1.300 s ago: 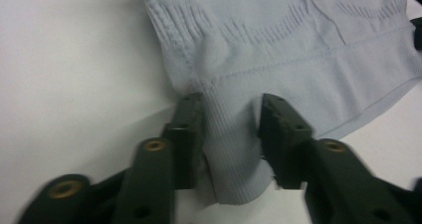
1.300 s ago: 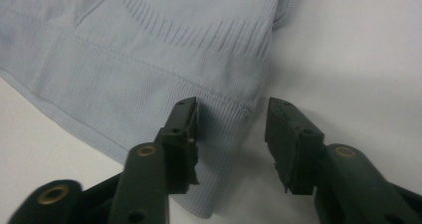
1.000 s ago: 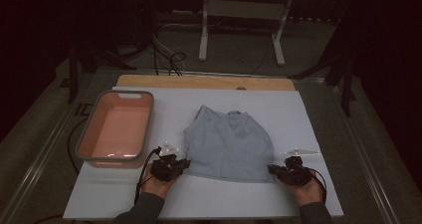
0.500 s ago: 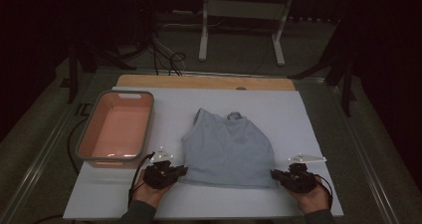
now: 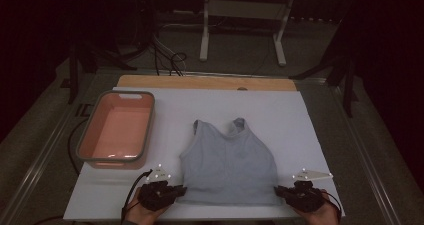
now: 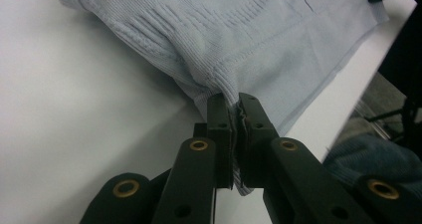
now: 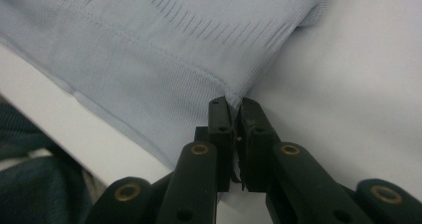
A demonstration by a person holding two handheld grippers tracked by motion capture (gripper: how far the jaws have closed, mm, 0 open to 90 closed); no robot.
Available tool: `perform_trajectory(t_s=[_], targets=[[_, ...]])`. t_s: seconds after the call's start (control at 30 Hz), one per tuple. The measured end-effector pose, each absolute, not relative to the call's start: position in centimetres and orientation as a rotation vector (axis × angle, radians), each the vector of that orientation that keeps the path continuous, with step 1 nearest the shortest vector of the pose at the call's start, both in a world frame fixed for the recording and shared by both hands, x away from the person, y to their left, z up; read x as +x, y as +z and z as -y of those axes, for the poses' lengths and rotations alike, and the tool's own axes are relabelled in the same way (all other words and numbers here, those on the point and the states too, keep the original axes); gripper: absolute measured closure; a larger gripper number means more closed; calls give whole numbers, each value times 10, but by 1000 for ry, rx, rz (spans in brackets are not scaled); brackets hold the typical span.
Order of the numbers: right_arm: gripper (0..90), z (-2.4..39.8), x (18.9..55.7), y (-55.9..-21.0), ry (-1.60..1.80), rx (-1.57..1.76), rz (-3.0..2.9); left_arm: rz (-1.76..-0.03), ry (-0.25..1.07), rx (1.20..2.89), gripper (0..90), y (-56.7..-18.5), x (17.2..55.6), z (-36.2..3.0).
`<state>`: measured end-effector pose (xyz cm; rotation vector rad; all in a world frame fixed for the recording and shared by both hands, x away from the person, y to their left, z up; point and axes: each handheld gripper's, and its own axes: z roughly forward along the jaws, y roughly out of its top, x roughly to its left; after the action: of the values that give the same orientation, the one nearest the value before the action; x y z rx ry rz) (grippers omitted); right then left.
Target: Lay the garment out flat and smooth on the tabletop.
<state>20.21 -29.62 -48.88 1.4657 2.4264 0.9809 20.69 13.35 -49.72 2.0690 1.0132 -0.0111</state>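
While two hands reach in at the near table edge, the left gripper (image 5: 179, 190) and right gripper (image 5: 278, 190) each pinch a bottom corner of one pale blue top (image 5: 230, 157) lying flat on the white table (image 5: 310, 130); the gripper views show its ribbed knit, and beyond sits one pink tub (image 5: 85, 145).

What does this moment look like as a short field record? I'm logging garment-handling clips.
garment: light blue tank top, flat on the white table cover, straps away from the person
left tool: shut on the top's near left hem corner
right tool: shut on the near right hem corner
bin: pink tub, left of the top
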Motion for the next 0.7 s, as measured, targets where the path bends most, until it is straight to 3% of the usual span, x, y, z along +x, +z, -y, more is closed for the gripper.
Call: perform_trajectory(t_s=[0.13,0.2,0.3,0.4,0.57,0.7], targets=[[851,295,196,-488,984,1454,-2456,-1010,-31,2084,869,-498,199,-135],[776,295,196,-487,994,1444,-2461,-1007,-20,2076,846,-497,199,-138],[544,298,204,-481,1042,1464,-2397,-1030,28,2019,638,-492,207,-139],[424,301,215,-474,1079,1474,-2335,-1051,73,1977,457,-485,217,-138],[340,297,241,-464,1121,1475,-2261,-1054,153,1940,327,-476,238,-133],[317,291,262,-463,1144,1491,-2234,-1077,198,1904,299,-474,259,-130]])
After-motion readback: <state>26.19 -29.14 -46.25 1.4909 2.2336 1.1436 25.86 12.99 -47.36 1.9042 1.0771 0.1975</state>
